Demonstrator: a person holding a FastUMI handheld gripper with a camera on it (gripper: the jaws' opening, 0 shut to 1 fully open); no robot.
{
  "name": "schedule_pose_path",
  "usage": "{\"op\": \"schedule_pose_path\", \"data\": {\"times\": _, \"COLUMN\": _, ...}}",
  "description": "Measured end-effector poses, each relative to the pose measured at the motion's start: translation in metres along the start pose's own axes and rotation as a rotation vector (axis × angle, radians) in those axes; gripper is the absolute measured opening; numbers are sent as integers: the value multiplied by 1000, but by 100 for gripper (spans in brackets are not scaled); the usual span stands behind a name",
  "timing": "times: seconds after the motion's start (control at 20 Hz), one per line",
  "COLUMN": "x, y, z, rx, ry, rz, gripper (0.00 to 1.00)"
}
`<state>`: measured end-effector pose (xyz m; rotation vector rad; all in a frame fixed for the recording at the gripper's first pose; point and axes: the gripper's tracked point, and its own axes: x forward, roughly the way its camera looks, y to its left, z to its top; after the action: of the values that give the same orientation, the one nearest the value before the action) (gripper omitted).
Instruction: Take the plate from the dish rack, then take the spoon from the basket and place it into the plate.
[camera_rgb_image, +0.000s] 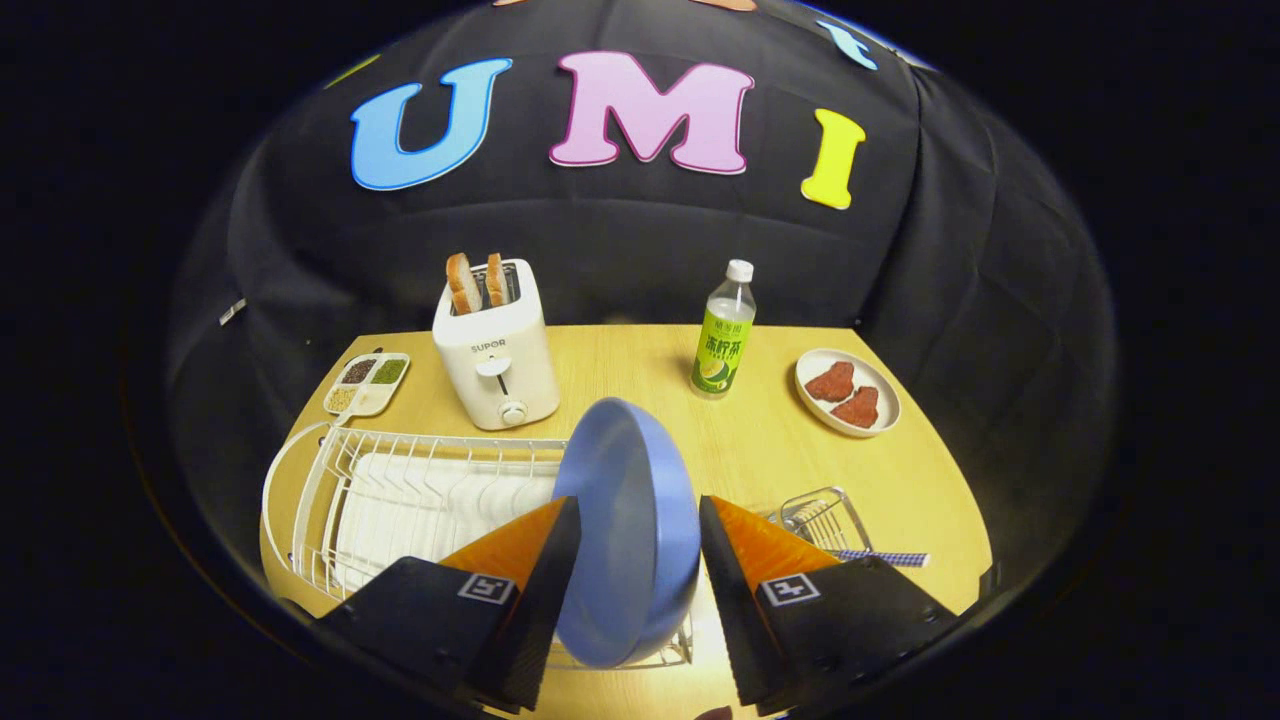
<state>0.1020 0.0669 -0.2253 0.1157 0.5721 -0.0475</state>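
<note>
Spanning a wooden table (620, 360), a white wire dish rack (400, 490) holds a blue plate (640, 520) standing on edge at its near right end, directly between the fingers of the gripper (640, 530). Its jaws flank the plate's faces; whether both pads press cannot be told. Rigid, smooth and likely breakable, the plate looks best pinched at the upper rim. A white toaster (497, 365) reads "SUPOR". A green-labelled bottle (722, 335) carries unreadable script. In the small wire basket (820, 515) lies the spoon (885, 557).
</note>
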Motion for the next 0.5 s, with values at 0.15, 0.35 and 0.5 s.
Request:
{"op": "schedule_pose_path", "data": {"times": 0.15, "x": 9, "y": 1, "z": -11, "rx": 7, "ry": 40, "rz": -17, "gripper": 60}}
{"op": "schedule_pose_path", "data": {"times": 0.35, "x": 9, "y": 1, "z": -15, "rx": 0, "ry": 54, "rz": -50, "gripper": 32}}
{"op": "schedule_pose_path", "data": {"times": 0.5, "x": 7, "y": 6, "z": -11, "rx": -48, "ry": 33, "rz": -86, "gripper": 30}}
